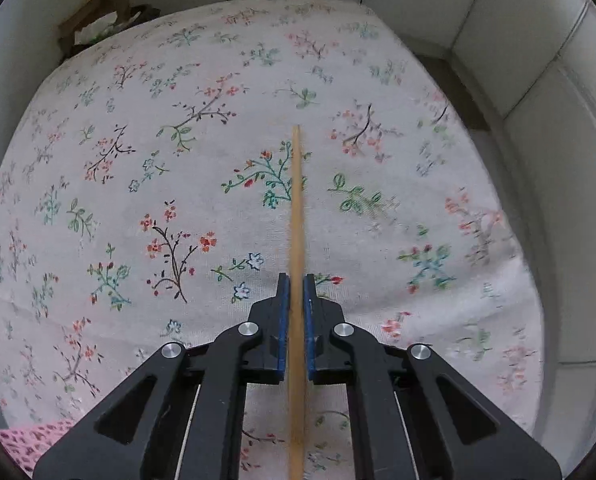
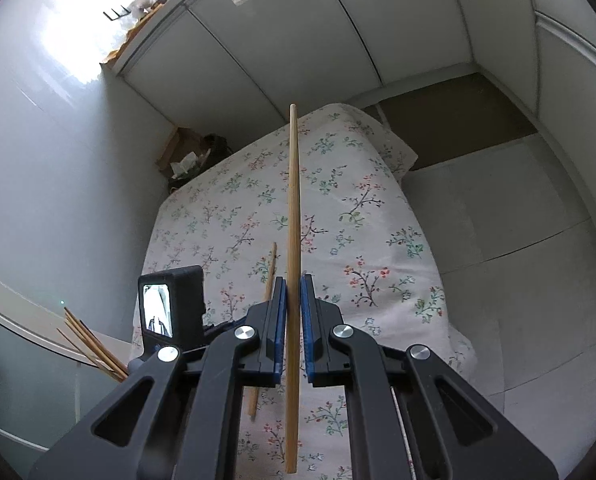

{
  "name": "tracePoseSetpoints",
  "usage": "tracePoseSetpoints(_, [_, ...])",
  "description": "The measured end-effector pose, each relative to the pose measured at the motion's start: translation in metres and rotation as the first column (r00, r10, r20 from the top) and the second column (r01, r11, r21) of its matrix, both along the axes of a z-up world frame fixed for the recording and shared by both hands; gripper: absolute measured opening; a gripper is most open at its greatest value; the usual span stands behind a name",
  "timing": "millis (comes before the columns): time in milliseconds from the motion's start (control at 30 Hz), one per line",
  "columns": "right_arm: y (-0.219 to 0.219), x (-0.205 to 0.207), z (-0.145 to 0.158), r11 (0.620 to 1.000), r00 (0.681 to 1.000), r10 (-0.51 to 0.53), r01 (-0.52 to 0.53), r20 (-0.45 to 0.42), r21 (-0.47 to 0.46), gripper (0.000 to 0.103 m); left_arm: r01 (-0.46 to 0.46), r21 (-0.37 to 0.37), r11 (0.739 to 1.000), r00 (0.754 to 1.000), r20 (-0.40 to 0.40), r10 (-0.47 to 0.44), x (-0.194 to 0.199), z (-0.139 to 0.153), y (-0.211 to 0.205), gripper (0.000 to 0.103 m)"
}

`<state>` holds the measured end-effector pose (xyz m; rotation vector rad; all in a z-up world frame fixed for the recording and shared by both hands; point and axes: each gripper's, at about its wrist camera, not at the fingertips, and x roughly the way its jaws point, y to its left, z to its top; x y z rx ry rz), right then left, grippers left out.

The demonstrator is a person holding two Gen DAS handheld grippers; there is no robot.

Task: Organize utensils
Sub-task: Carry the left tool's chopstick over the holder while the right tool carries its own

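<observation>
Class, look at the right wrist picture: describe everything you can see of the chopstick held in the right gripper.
The chopstick is a long, slim, pale wooden-looking stick, plain and unmarked. It is clamped between the blue pads of the right gripper, running along the fingers, its far end pointing out over the floral tablecloth and its near end reaching back past the pads. Only the pads touch it; it is held above the cloth.

We are in a home: a floral cloth (image 1: 217, 160) covers the surface, pale tiled walls (image 1: 518, 20) rise from twelve to three o'clock, and a sunlit window (image 2: 97, 12) shows at eleven.
</observation>
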<state>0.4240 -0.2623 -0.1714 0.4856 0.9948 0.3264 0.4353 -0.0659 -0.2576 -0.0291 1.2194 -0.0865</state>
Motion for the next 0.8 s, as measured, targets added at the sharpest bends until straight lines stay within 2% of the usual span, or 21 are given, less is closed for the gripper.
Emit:
tracePoseSetpoints(200, [0.004, -0.002, 0.004, 1.000, 1.000, -0.003, 0.003, 0.018, -0.019, 0.008, 0.039, -0.108, 0.993, 0.986, 0.167, -0.021, -0.039, 0.052, 0.002, 0.006])
tracePoseSetpoints(367, [0.009, -0.010, 0.013, 1.000, 0.998, -0.010, 0.012, 0.060, -0.028, 0.008, 0.092, -0.192, 0.977, 0.943, 0.331, -0.024, -0.072, 0.090, 0.002, 0.006])
tracePoseSetpoints(500, [0.019, -0.023, 0.034, 1.000, 0.989, 0.010, -0.008, 0.150, -0.013, 0.007, 0.105, -0.201, 0.974, 0.910, 0.414, -0.013, -0.094, 0.116, 0.011, 0.006])
tracePoseSetpoints(600, [0.034, -0.033, 0.049, 0.998, 0.975, 0.052, -0.044, 0.214, -0.044, 0.007, 0.110, -0.191, 0.975, 0.877, 0.480, -0.005, -0.120, 0.142, 0.022, 0.006])
tracePoseSetpoints(800, [0.058, -0.042, 0.054, 0.992, 0.970, 0.094, -0.073, 0.225, -0.100, 0.007, 0.109, -0.170, 0.979, 0.837, 0.546, 0.001, -0.160, 0.177, 0.049, 0.006])
